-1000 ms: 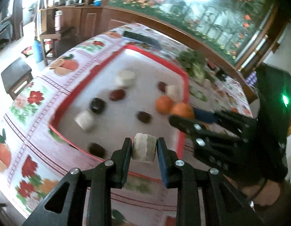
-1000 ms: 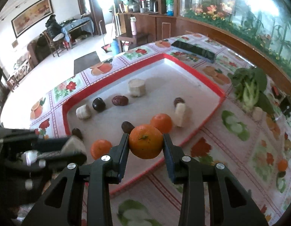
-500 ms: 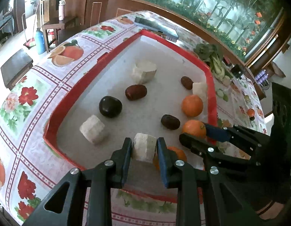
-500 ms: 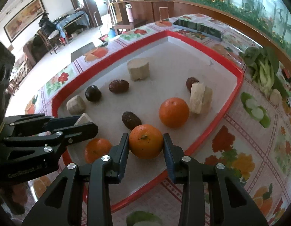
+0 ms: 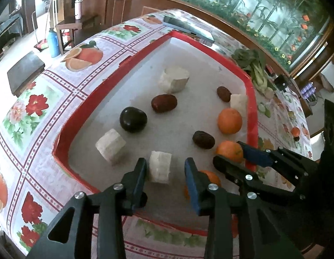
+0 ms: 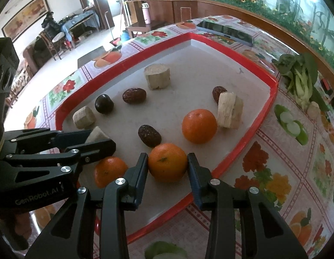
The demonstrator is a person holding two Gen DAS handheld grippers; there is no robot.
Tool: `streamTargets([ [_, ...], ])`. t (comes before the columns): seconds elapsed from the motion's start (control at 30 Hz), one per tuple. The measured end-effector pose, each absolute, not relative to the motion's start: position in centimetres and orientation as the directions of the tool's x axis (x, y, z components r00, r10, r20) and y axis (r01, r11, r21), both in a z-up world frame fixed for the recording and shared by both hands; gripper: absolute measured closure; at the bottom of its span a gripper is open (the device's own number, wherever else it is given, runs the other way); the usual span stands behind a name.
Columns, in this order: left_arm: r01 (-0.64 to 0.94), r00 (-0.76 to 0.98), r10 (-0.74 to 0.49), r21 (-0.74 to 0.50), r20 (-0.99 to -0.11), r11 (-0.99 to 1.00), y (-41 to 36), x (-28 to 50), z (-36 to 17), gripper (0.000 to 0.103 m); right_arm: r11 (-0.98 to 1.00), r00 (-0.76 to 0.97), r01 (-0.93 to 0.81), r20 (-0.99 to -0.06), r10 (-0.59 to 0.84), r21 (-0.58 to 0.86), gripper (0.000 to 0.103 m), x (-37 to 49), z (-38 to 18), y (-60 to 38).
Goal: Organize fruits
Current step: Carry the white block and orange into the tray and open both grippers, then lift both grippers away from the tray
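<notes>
Left gripper (image 5: pixel 164 170) has just been opening: a second ago it pinched the pale chunk (image 5: pixel 159 166), now that chunk stands on the red tray (image 5: pixel 85 108) between loosened jaws, a gap on its right. Right gripper (image 6: pixel 167 168) has eased slightly too, yet both pads seem to touch the orange (image 6: pixel 167 161), resting near the tray's front rim. Another orange (image 6: pixel 109 171) sits just left of it; open tray floor lies ahead.
</notes>
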State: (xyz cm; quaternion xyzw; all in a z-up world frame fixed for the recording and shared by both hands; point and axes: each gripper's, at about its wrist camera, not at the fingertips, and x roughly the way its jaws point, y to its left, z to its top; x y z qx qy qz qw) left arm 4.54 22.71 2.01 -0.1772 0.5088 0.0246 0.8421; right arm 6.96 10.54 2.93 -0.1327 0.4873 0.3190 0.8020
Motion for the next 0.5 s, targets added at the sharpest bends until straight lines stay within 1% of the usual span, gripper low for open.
streamTargets([
  [0.07, -0.231, 0.486, -0.12, -0.26, -0.866, 0.938, 22.8, 4.3, 2.3, 0.057, 0.763, 0.329, -0.64, -0.863, 0.383, 0.095, 0.065, 6.8, 3.1, 10.4],
  [0.13, -0.245, 0.493, -0.099, -0.246, -0.865, 0.938, 22.9, 4.0, 2.5, 0.048, 0.764, 0.336, -0.638, -0.861, 0.383, 0.091, 0.063, 6.6, 3.4, 10.3],
  [0.17, -0.254, 0.498, -0.088, -0.242, -0.863, 0.937, 23.0, 3.8, 2.7, 0.045, 0.767, 0.342, -0.635, -0.859, 0.381, 0.087, 0.06, 6.6, 3.6, 10.2],
  [0.23, -0.269, 0.511, -0.077, -0.244, -0.856, 0.932, 23.2, 3.4, 3.2, 0.036, 0.771, 0.35, -0.631, -0.852, 0.389, 0.092, 0.057, 6.5, 4.0, 9.8],
  [0.33, -0.285, 0.538, -0.064, -0.253, -0.841, 0.924, 23.4, 2.4, 4.0, 0.028, 0.774, 0.366, -0.625, -0.838, 0.404, 0.1, 0.051, 5.8, 4.9, 9.1],
  [0.37, -0.289, 0.549, -0.06, -0.256, -0.834, 0.922, 23.5, 1.9, 4.4, 0.028, 0.774, 0.372, -0.626, -0.833, 0.41, 0.101, 0.047, 5.4, 5.2, 8.9],
  [0.43, -0.299, 0.561, -0.051, -0.26, -0.826, 0.918, 23.4, 1.3, 5.0, 0.022, 0.773, 0.394, -0.628, -0.822, 0.412, 0.087, 0.044, 4.4, 5.9, 8.6],
  [0.5, -0.305, 0.578, -0.045, -0.266, -0.815, 0.915, 23.3, 0.5, 5.5, 0.021, 0.773, 0.417, -0.631, -0.809, 0.415, 0.071, 0.031, 3.2, 6.6, 8.2],
])
